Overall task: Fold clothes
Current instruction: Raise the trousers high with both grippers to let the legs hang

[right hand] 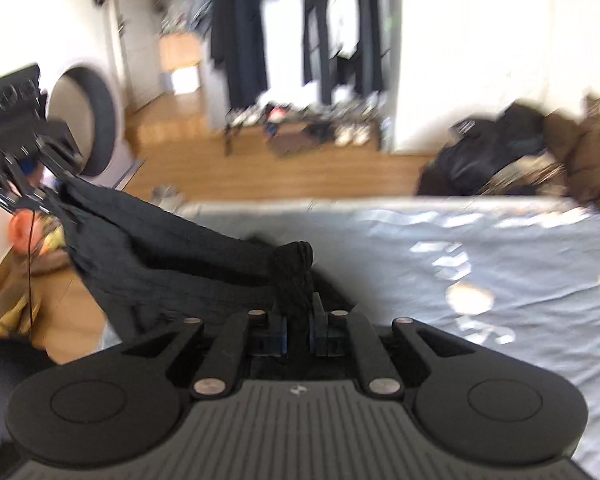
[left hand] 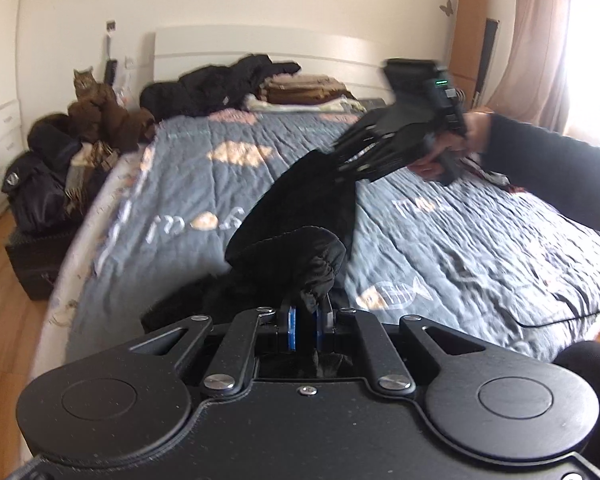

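Observation:
A black garment (left hand: 300, 216) hangs stretched between my two grippers above the grey bedspread (left hand: 188, 176). My left gripper (left hand: 305, 320) is shut on a bunched edge of it. My right gripper (right hand: 298, 330) is shut on another bunched edge of the same garment (right hand: 172, 264). In the left wrist view the right gripper (left hand: 340, 160) is up and to the right, held by a hand, with cloth at its fingers. In the right wrist view the left gripper (right hand: 46, 204) is at the far left, with cloth hanging from it.
A pile of dark clothes (left hand: 228, 84) and folded brown and beige items (left hand: 304, 90) lie by the headboard. A cat (left hand: 88, 88) sits on a heap left of the bed. A clothes rack (right hand: 300, 32) stands beyond the wooden floor (right hand: 260, 168).

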A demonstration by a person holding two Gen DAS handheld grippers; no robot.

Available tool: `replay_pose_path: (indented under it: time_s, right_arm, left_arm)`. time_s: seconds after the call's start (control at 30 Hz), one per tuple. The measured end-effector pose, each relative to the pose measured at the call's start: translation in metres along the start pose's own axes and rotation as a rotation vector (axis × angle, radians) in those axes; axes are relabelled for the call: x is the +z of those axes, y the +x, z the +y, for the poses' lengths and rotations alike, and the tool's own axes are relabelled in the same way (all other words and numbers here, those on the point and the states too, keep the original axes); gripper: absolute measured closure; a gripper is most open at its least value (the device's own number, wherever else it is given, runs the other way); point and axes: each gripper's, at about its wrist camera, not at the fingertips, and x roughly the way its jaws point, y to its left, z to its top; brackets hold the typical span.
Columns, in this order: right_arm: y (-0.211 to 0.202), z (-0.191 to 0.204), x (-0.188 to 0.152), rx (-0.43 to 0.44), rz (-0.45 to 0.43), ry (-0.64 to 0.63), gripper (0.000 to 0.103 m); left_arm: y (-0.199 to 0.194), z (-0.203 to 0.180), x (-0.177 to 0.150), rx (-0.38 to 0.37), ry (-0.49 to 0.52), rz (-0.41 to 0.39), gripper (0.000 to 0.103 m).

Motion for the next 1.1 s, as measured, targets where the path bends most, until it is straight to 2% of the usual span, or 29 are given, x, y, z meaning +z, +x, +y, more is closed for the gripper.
replay_pose_path:
  time_s: [0.23,0.47,0.67,0.83,1.1]
  right_arm:
    - [-0.143,0.048,0.035,-0.234,-0.111,0.073,0.095]
    - [-0.267,0.102,0.065,-0.457,-0.244,0.122,0.095]
    - [-0.348,0.145,0.086,-0.64,-0.334,0.13,0.095]
    - [-0.405,0.191,0.102,-0.75,-0.422,0.096,0.095]
    - [-0.488,0.273,0.129,-0.933,-0.52,0.032,0.095]
  left_arm:
    - [-0.022,-0.034,0.079,0.073,0.139,-0.13,0.094]
    - [-0.059,-0.106,0.169,0.125,0.287,-0.299,0.094]
    - [-0.106,-0.184,0.227,0.17,0.396,-0.447,0.094]
    - [-0.151,-0.237,0.266,0.23,0.417,-0.572,0.094]
    - [-0.21,-0.336,0.311,0.272,0.453,-0.734,0.094]
